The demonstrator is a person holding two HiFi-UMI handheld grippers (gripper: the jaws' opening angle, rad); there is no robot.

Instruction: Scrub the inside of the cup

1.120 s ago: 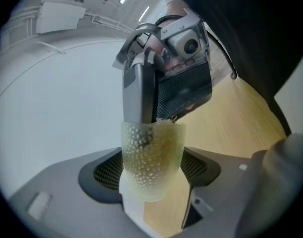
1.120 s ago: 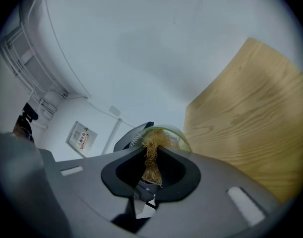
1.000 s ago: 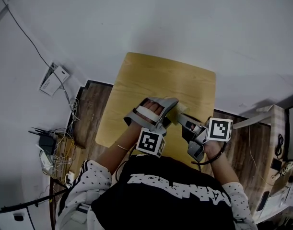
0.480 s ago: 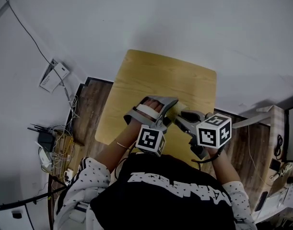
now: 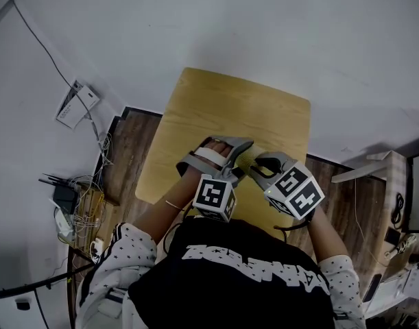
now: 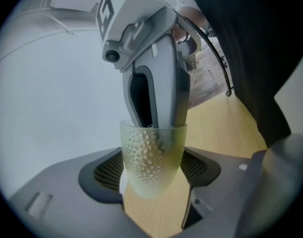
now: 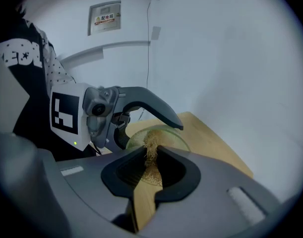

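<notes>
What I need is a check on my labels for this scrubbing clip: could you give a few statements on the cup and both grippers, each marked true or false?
1. The left gripper is shut on the green dimpled cup. True.
2. The right gripper holds nothing. False: it is shut on a tan fibre scrubber.
3. The cup is opaque and red. False: it is translucent pale green.
4. The right gripper's tip reaches into the cup's mouth. True.
5. Both grippers work over a wooden table. True.
</notes>
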